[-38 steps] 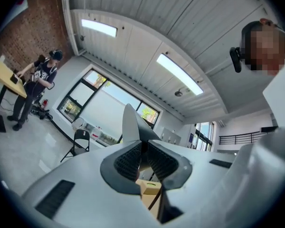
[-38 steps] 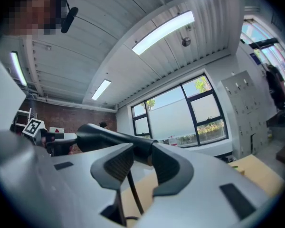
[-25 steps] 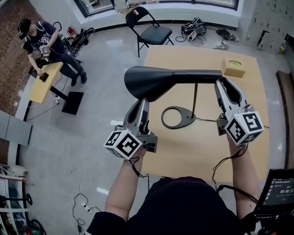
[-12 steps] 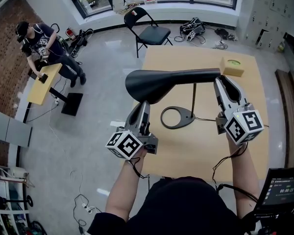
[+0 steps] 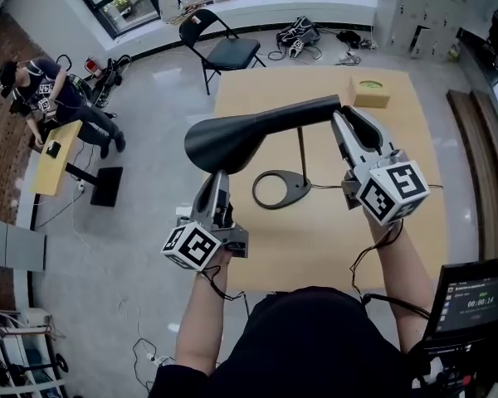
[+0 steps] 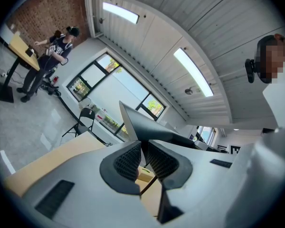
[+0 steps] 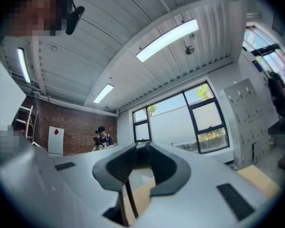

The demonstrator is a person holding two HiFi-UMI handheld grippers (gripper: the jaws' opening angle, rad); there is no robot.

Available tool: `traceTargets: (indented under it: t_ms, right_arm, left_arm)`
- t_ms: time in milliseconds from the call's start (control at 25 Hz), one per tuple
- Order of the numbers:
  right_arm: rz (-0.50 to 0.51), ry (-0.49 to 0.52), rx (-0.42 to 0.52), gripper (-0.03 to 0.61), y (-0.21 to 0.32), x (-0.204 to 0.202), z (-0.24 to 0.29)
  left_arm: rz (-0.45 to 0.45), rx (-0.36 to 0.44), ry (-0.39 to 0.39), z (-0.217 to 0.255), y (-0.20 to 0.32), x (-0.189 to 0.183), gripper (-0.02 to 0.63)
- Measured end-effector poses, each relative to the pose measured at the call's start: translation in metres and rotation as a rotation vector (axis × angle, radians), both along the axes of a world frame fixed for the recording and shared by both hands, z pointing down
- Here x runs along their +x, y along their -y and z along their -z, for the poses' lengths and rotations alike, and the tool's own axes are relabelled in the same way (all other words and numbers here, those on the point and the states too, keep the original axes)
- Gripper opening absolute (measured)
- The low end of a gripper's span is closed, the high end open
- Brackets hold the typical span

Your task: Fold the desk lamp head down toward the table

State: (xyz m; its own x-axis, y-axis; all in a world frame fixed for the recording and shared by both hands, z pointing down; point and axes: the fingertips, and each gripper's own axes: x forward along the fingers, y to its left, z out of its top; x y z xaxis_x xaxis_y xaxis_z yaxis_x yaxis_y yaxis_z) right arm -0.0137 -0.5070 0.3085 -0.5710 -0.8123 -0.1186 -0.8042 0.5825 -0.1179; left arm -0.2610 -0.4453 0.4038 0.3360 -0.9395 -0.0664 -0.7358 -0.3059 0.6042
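The black desk lamp stands on the wooden table (image 5: 315, 247) on a ring base (image 5: 278, 191) and a thin pole (image 5: 301, 152). Its cone head (image 5: 228, 138) points left, with the long arm (image 5: 311, 110) slanting up to the right. My left gripper (image 5: 218, 177) is shut on the thin rim of the lamp head (image 6: 142, 127), which fills the slit between the pads (image 6: 128, 161). My right gripper (image 5: 346, 116) straddles the arm's right end over the pole. Its jaws are closing, and the dark arm end (image 7: 138, 156) fills the gap at the tips.
A small wooden box (image 5: 370, 94) with a green top sits at the table's far right corner. A black folding chair (image 5: 220, 44) stands beyond the table. A person (image 5: 41, 89) works at a small desk far left. A monitor (image 5: 473, 293) is at lower right.
The head view has swung a little. The lamp arm slants more, with the head end lower than before. Both grippers keep their places on the lamp.
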Motion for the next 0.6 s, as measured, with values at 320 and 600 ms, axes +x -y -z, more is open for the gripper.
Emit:
traceTargets:
  t_ms: [320, 600]
  right_arm:
    - [0.02, 0.012, 0.012, 0.091, 0.003, -0.005, 0.003]
    - [0.019, 0.02, 0.013, 0.089, 0.002, -0.005, 0.007]
  left_arm:
    - [0.0, -0.024, -0.003, -0.011, -0.001, 0.004, 0.044]
    - [-0.038, -0.056, -0.017, -0.022, 0.001, 0.013, 0.044]
